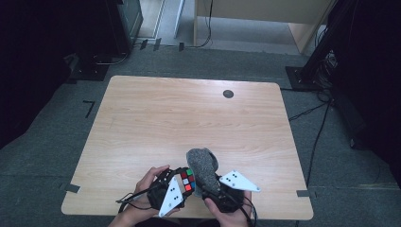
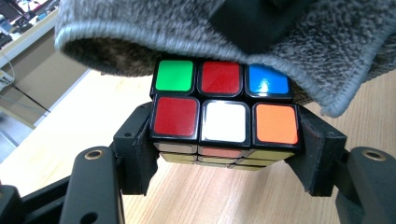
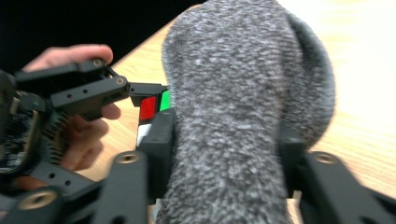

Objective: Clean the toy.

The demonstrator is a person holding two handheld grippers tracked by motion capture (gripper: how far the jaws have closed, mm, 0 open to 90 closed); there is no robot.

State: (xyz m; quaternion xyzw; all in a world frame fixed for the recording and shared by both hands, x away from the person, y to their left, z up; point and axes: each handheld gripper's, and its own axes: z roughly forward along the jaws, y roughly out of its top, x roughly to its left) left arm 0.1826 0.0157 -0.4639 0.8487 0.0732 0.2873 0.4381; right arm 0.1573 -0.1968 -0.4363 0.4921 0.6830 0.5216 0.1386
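My left gripper is shut on a Rubik's cube, clamped between both black jaws just above the table's front edge. Its upper face shows green, red, blue, red, white and orange tiles. A grey fuzzy sock stands in my right gripper, which is shut on it. In the right gripper view the sock rises between the jaws, with the cube and the left gripper just to its left. The sock's open cuff hangs over the cube's far edge.
The light wooden table stretches away bare beyond both hands, with a small dark round cap near its far right. Grey carpet, cables and dark stands surround the table.
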